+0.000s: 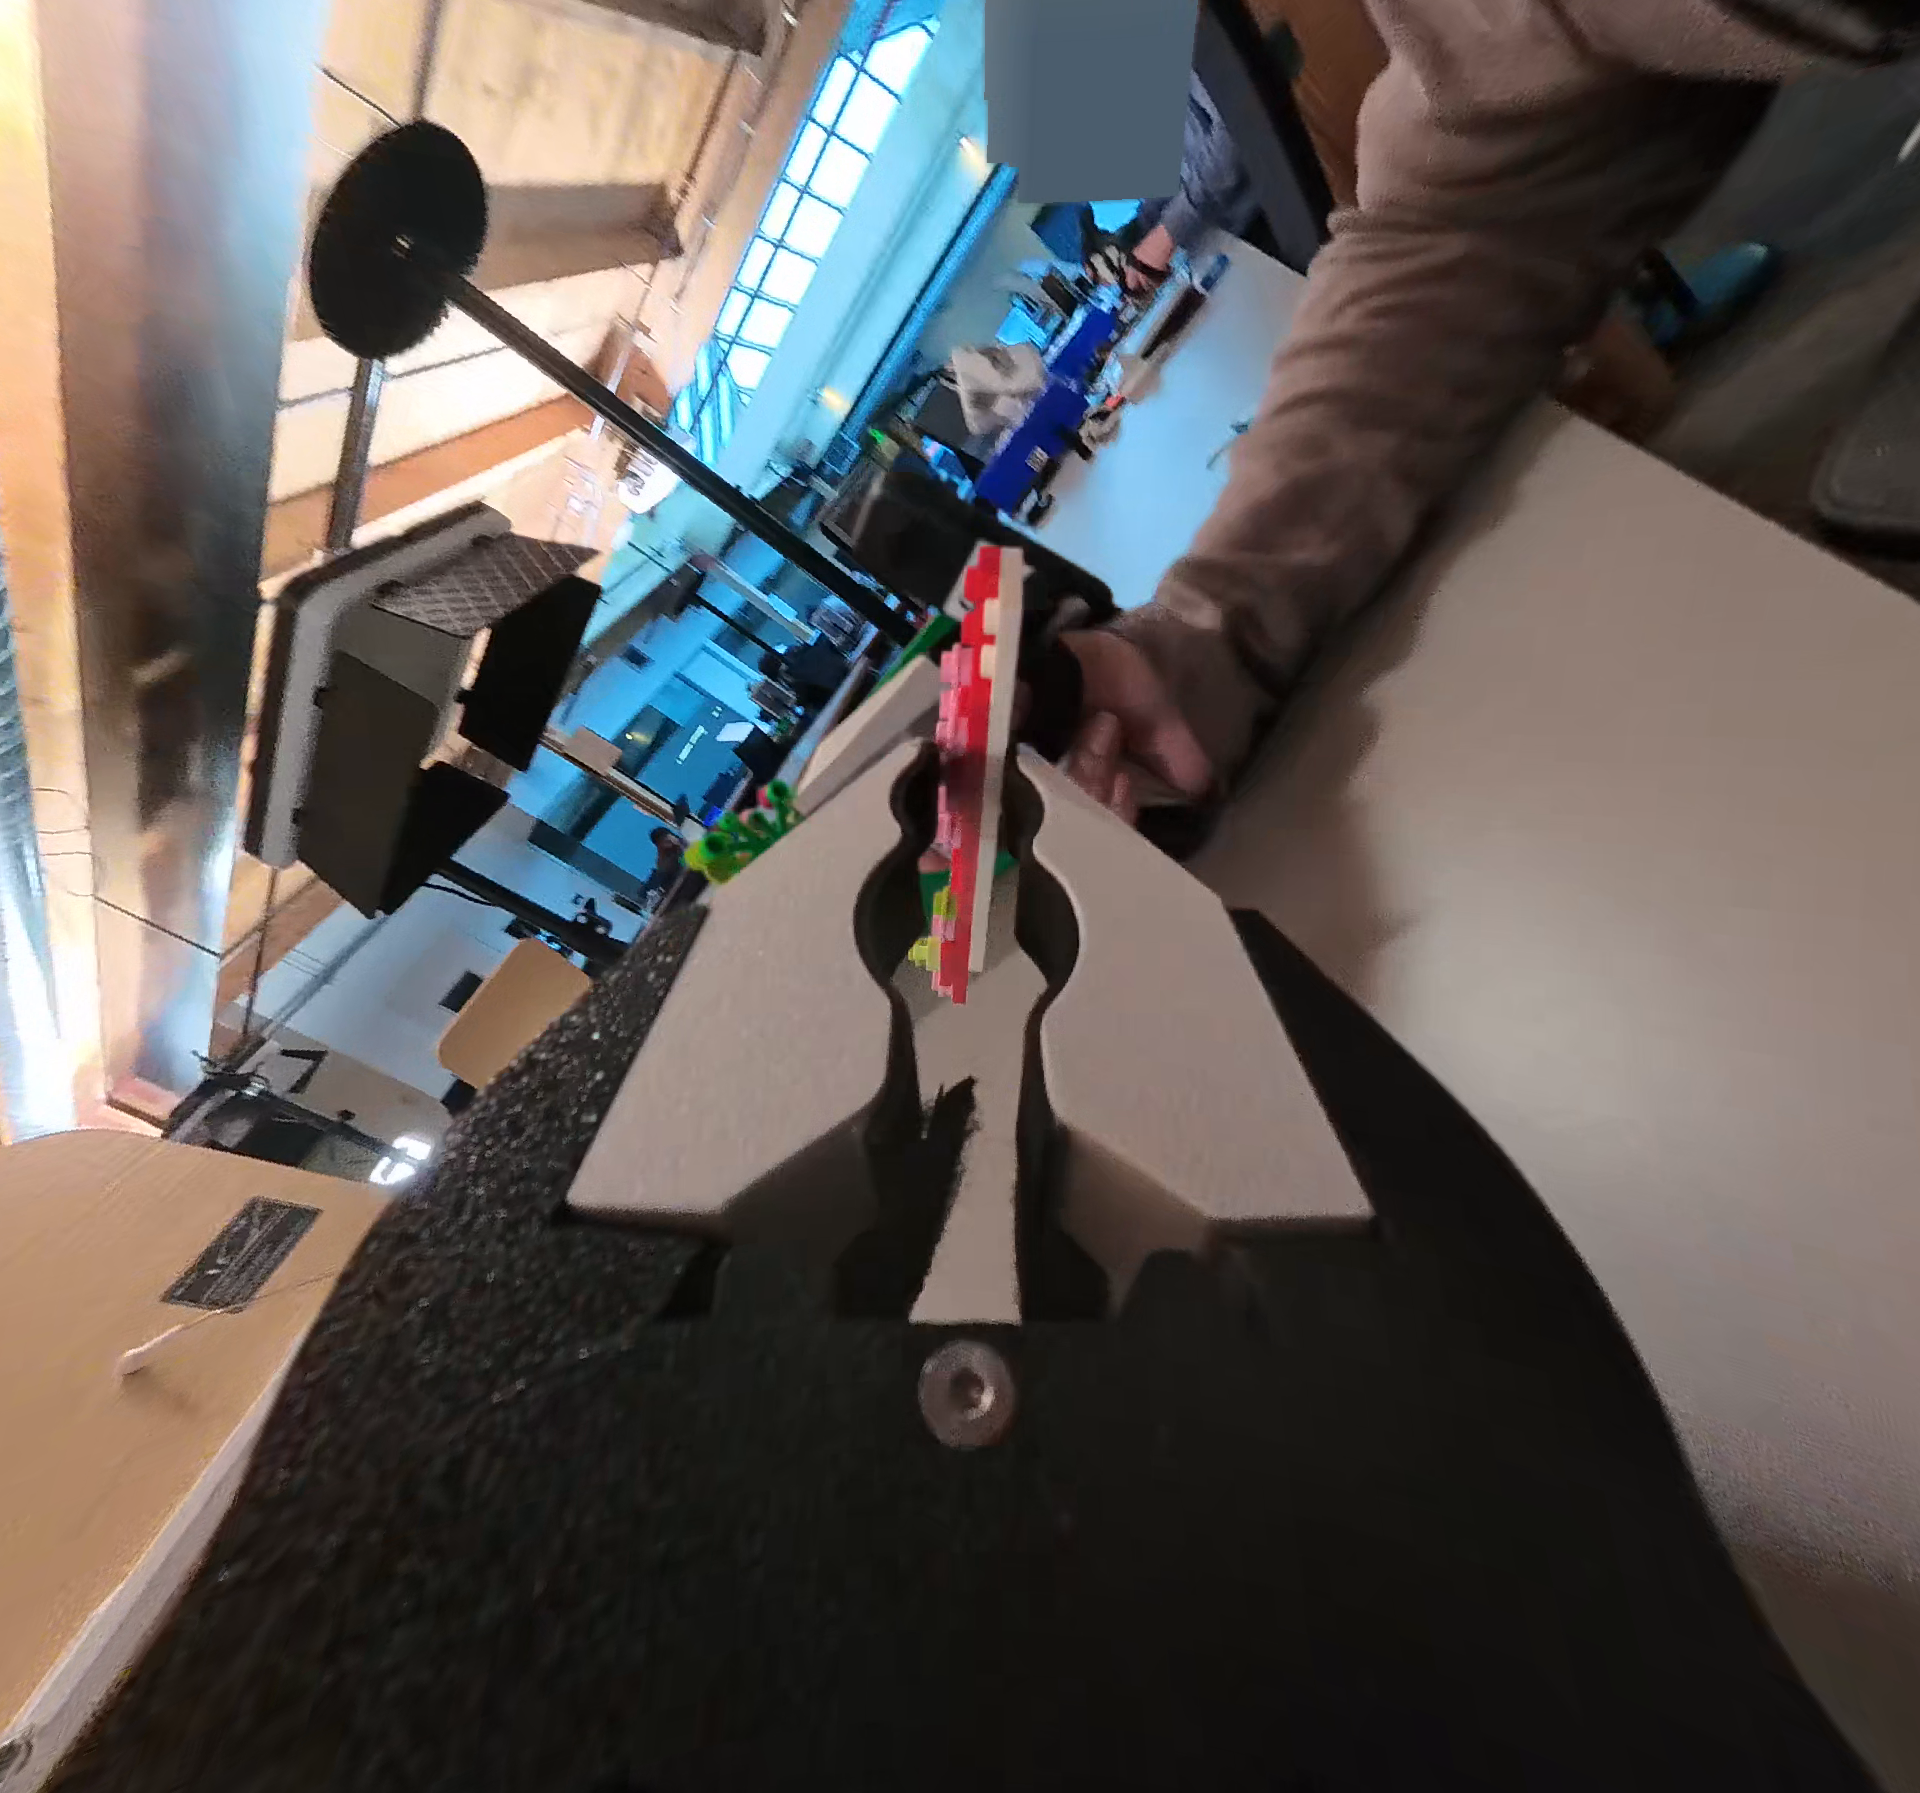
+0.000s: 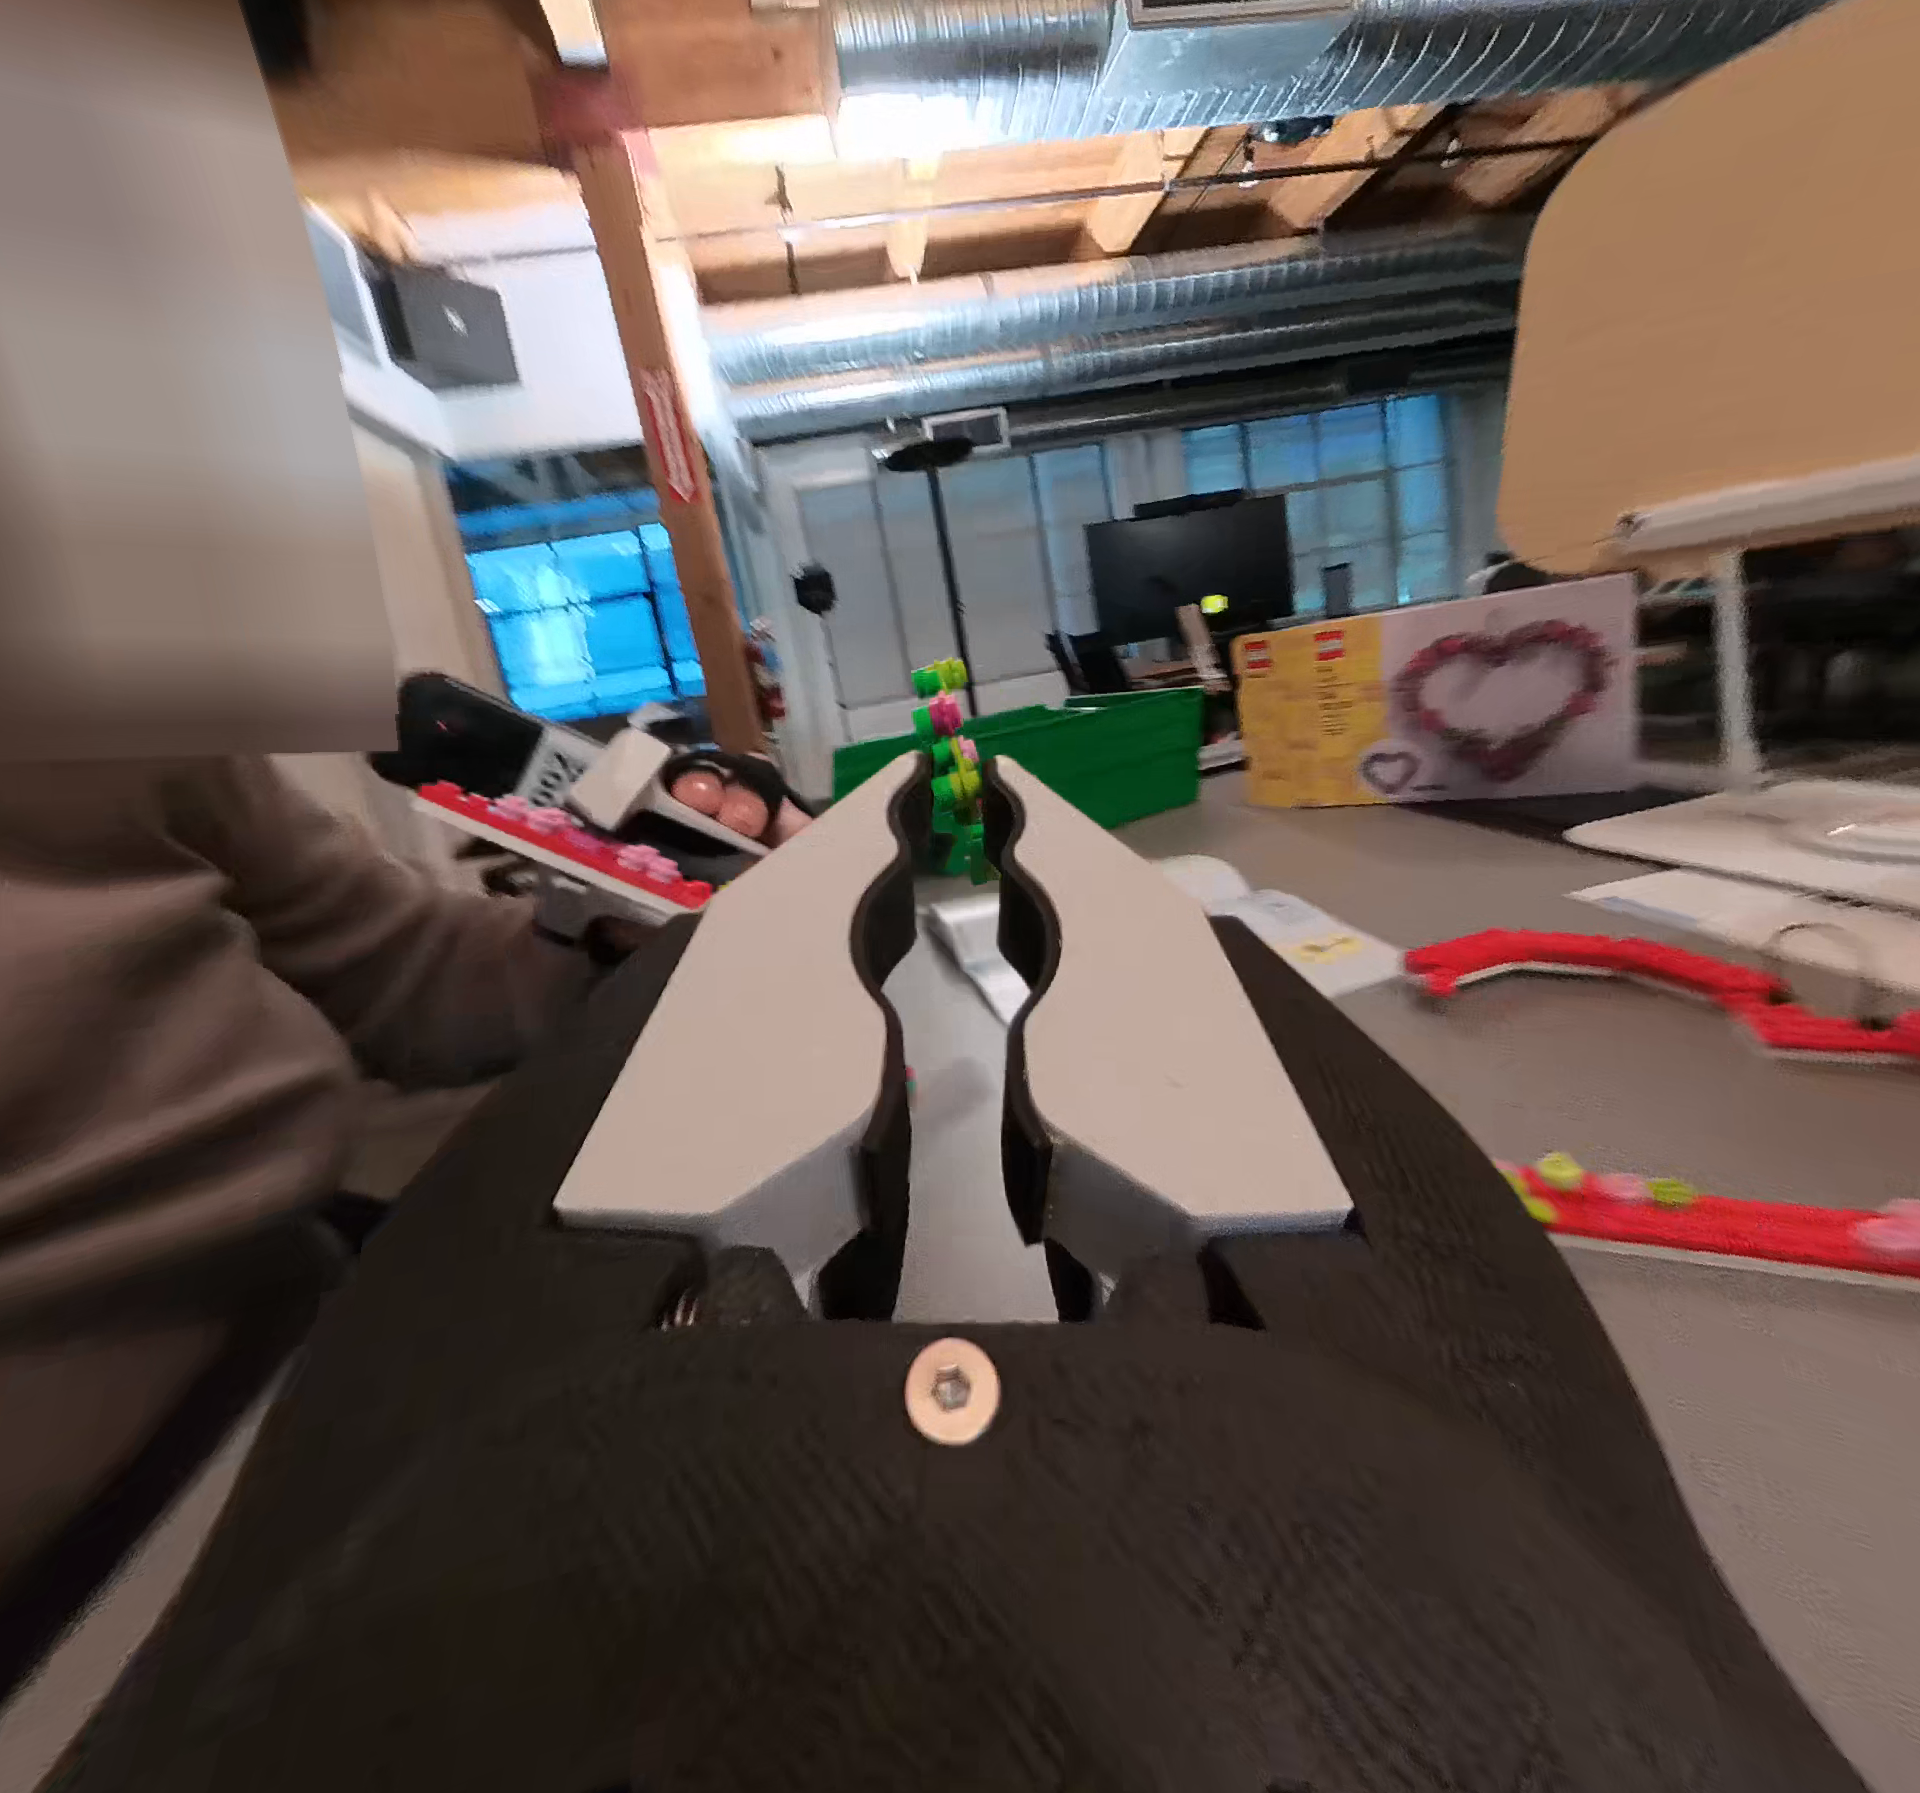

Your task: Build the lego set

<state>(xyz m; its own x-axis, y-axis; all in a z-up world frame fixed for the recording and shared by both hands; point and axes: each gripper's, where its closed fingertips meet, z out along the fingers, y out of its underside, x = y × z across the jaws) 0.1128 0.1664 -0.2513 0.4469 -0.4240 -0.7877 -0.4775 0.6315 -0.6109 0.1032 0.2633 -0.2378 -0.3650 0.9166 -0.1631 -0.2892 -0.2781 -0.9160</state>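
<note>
Left wrist view. Left gripper (image 1: 971, 767), grey two-finger with black wavy pads: clamped edge-on across flat white-backed lego plate studded in red and pink (image 1: 977, 735), plate raised clear of pale grey tabletop (image 1: 1621, 808). Camera rolled hard sideways, gripper on its side. Beyond plate: sleeved hand (image 1: 1132, 715) wrapped round handle of other tool. Left of plate: grey finger of other gripper and lime-green flower pieces (image 1: 743, 834).

Right wrist view. Right gripper (image 2: 954, 777), same build: jaws nearly together, narrow slit between; green-and-pink flower stack (image 2: 948, 767) seen in slit at tips, contact not discernible through blur, so grip undetermined. Held level, pointing forward over tabletop. Left of right gripper: left gripper carrying same red-studded plate, tilted. Behind stack: green plastic bin (image 2: 1081, 756). Right of bin: set box with heart picture (image 2: 1444, 694). Right of right gripper, lying on tabletop: curved red lego segment (image 2: 1621, 974) and nearer red strip with flower studs (image 2: 1714, 1224).

Step judged in hand: dressing one heart segment with flowers. Next move calls for bringing stack and plate together, studs aligned, then firm press while plate clamp resists.
</note>
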